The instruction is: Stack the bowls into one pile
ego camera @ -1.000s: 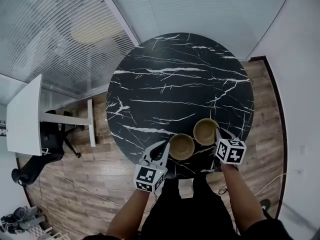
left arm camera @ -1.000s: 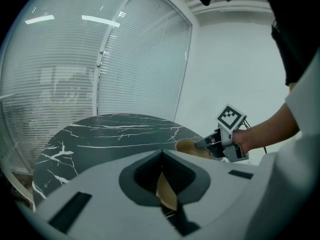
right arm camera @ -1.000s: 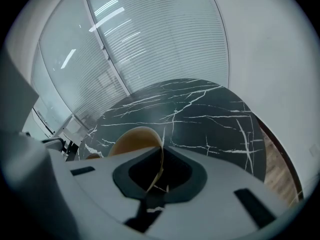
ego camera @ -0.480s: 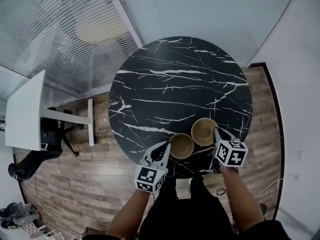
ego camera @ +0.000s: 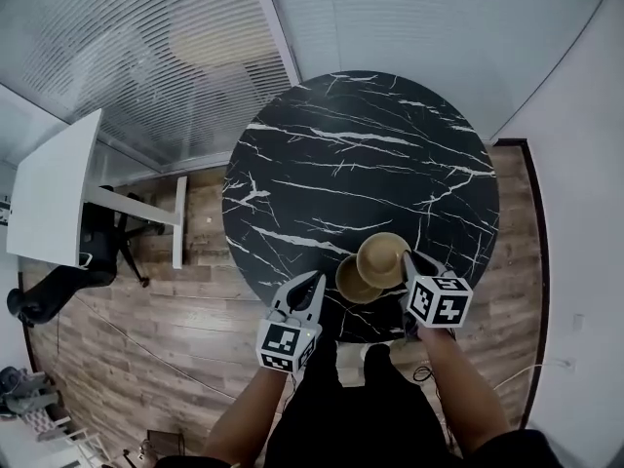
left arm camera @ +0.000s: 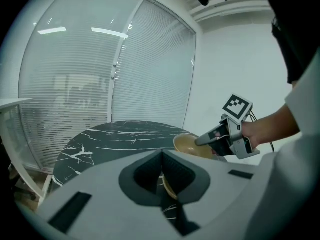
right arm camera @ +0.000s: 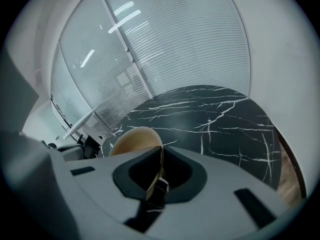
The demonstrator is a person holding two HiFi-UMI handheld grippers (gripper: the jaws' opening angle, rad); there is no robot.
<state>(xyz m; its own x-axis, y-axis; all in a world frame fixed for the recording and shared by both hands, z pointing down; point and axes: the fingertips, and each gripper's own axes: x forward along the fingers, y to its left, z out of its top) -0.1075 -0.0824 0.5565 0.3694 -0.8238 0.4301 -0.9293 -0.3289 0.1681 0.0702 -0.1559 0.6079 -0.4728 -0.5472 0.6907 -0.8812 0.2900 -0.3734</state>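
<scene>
The lifted bowl [ego camera: 383, 259] is hanging in the air, partly over the lower bowl [ego camera: 347, 283]. The lower bowl is sitting near the close edge of the black table [ego camera: 361, 164].

The right gripper [ego camera: 413, 261] is pinching the lifted bowl's rim, with its jaws squeezed thin on it. The left gripper [ego camera: 314, 281] is waiting at the lower bowl's left side with its jaws nearly together. That bowl's rim is showing in the slit between them, so it is probably pinching the rim to stop the bowl sliding.

I think the step going on is bringing one bowl over the other. The lifted bowl is not lined up yet and is sitting a bit toward the far right. Next it needs to go right over the middle of the lower bowl and come down softly. Then the right jaws need to let go.

I am counting two bowls, two grippers and one table.
</scene>
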